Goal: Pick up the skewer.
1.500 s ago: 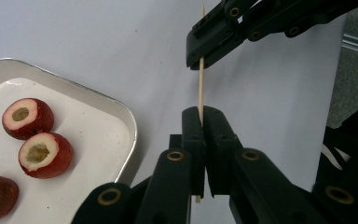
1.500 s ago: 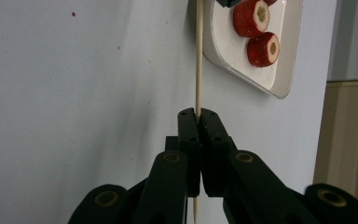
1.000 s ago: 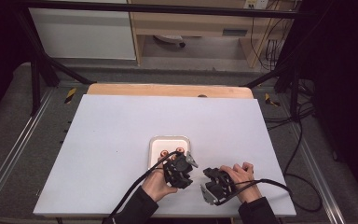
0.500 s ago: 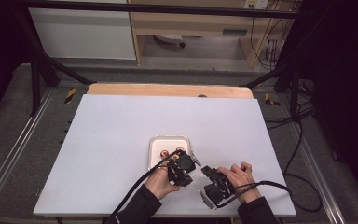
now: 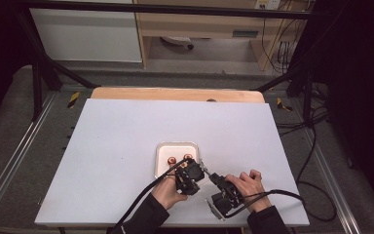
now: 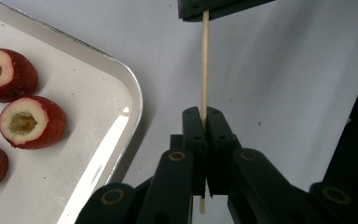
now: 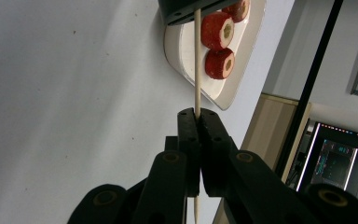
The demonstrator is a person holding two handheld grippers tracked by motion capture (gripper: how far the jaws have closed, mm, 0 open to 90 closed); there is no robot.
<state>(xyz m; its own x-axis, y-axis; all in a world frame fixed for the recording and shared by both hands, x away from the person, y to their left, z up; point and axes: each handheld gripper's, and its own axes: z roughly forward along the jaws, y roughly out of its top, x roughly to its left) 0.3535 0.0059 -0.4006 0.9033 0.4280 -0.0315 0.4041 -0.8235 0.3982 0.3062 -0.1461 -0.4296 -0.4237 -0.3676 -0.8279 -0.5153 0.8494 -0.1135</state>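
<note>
Left gripper view: left gripper's fingers [image 6: 216,128] clamped on the thin wooden skewer [image 6: 204,60], right gripper [image 7: 198,116] pinching its other end. Light, snappable, I'd say, so grip close to the fingers.

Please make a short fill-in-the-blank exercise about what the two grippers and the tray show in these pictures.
1. Both the left gripper and the right gripper are shut on one thin wooden ____.
2. The cored red fruits lie in a white ____.
3. The tray stands on a ____ table top.

Missing words: skewer; tray; white
</note>
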